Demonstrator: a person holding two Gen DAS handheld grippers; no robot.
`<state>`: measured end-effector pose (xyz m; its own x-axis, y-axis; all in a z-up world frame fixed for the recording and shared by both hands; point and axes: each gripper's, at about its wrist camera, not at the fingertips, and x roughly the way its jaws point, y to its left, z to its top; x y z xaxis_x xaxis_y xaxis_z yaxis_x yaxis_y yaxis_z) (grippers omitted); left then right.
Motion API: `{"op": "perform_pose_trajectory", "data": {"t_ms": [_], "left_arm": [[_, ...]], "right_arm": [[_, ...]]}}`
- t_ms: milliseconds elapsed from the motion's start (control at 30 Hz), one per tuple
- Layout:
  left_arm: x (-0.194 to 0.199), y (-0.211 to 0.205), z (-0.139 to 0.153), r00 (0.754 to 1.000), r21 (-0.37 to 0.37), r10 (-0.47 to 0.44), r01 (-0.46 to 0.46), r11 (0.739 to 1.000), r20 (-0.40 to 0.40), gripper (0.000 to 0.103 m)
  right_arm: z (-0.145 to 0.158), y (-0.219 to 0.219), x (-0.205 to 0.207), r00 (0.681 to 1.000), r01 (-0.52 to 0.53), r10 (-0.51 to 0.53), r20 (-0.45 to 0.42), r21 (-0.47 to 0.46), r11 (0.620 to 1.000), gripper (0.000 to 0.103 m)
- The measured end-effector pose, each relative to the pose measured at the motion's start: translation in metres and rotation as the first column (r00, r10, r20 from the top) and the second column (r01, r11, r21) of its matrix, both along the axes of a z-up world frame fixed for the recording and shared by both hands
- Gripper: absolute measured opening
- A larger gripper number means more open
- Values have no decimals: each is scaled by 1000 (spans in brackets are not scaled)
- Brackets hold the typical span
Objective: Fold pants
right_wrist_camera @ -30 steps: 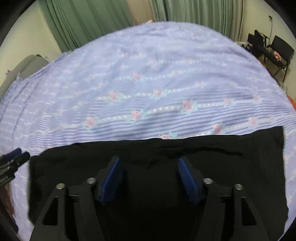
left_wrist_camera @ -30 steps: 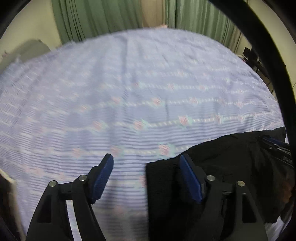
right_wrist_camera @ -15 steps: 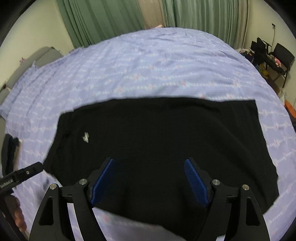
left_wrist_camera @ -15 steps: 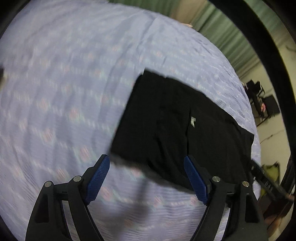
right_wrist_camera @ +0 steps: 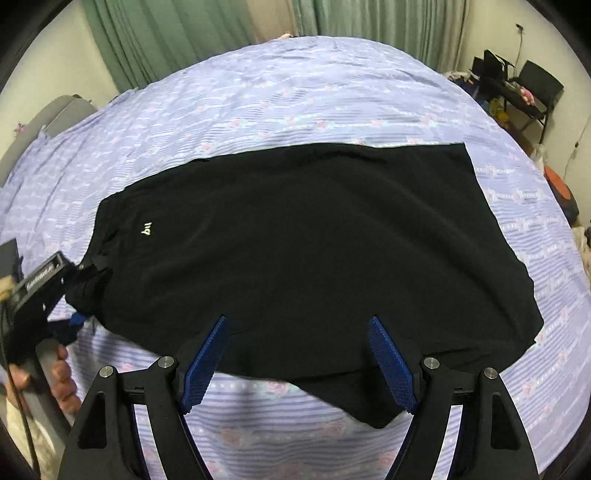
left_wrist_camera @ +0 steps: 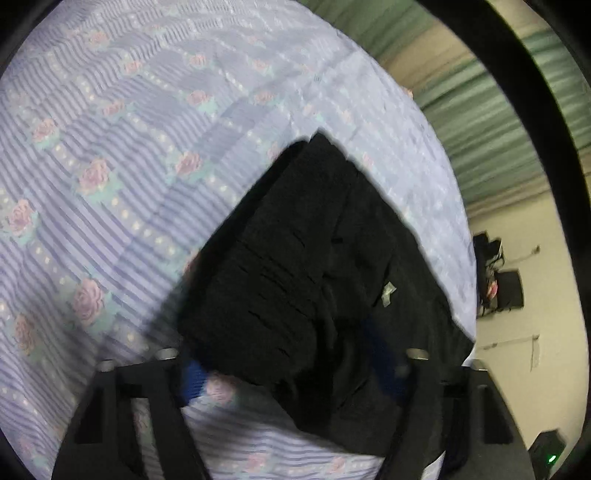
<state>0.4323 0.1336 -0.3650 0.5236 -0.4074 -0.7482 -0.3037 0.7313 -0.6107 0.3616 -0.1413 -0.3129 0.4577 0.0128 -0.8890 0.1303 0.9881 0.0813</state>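
I have the pants (right_wrist_camera: 303, 236) lying flat across the near part of the bed (right_wrist_camera: 295, 92), running left to right, waistband end at my left. My left gripper (right_wrist_camera: 79, 295) sits at that left end, with the waistband corner between its jaws, which have just been closing. My right gripper (right_wrist_camera: 299, 363) hangs over the near edge of the pants, jaws apart on either side of the cloth. Curtains (right_wrist_camera: 177, 33) hang behind the bed, and a chair (right_wrist_camera: 539, 88) stands off its far right corner.
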Motion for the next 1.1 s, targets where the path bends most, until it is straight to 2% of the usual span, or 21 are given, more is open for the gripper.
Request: {"op": "perform_pose_trajectory", "data": {"t_ms": [67,167,200,300,400,433,467,500,567,600,667,733,800,900,967,1033,1100], "left_arm": [[-5,5,14,998,-40,2,1,999,66,52],[-4,7,22,994,-10,-27,28,1000,102,51],[0,8,15,996,13,-25,24,1000,81,51],[6,14,-17,1000,-12,25,-25,1000,-2,52],[12,15,-39,995,-88,96,-96,991,-7,57],[14,14,-39,994,-100,110,-109,989,-2,64],[17,12,-38,993,-106,121,-121,987,0,63],[22,10,-36,992,-97,126,-126,987,-9,60],[27,7,-31,995,-77,99,-100,992,-14,31],[25,7,-27,996,-69,84,-85,994,-14,29],[24,7,-11,998,-35,58,-58,998,10,23],[20,10,13,998,23,35,-36,999,52,22],[16,16,34,996,132,27,-39,990,90,22],[18,27,42,996,242,40,-57,969,74,22],[19,23,48,998,285,4,-22,958,63,22],[25,6,60,996,356,-52,23,934,72,22],[26,-15,80,991,438,-105,59,897,80,22]], "right_arm": [[2,2,1,1000,-8,8,26,-3,1000,78],[-1,2,5,999,-3,3,34,-4,1000,78],[-3,0,8,999,4,-4,32,2,1000,78],[-8,-1,17,999,22,-22,29,19,1000,78],[-13,3,23,1000,15,-16,19,12,1000,78],[-13,4,23,1000,11,-11,16,7,1000,78],[-13,7,21,1000,5,-6,16,3,1000,78],[-13,8,20,1000,1,-1,17,-1,1000,78],[-13,9,17,1000,-1,1,10,-7,1000,78],[-13,8,16,1000,1,-1,7,-5,1000,78],[-10,9,15,1000,1,-1,6,5,1000,78],[-5,10,14,1000,-3,3,19,21,1000,78],[4,12,14,999,-21,19,47,39,999,78],[8,15,15,997,-36,34,65,35,999,78],[9,15,14,997,-39,38,71,25,999,78],[11,12,10,996,-46,44,77,24,999,78],[15,4,5,996,-32,29,81,30,999,78]]}}
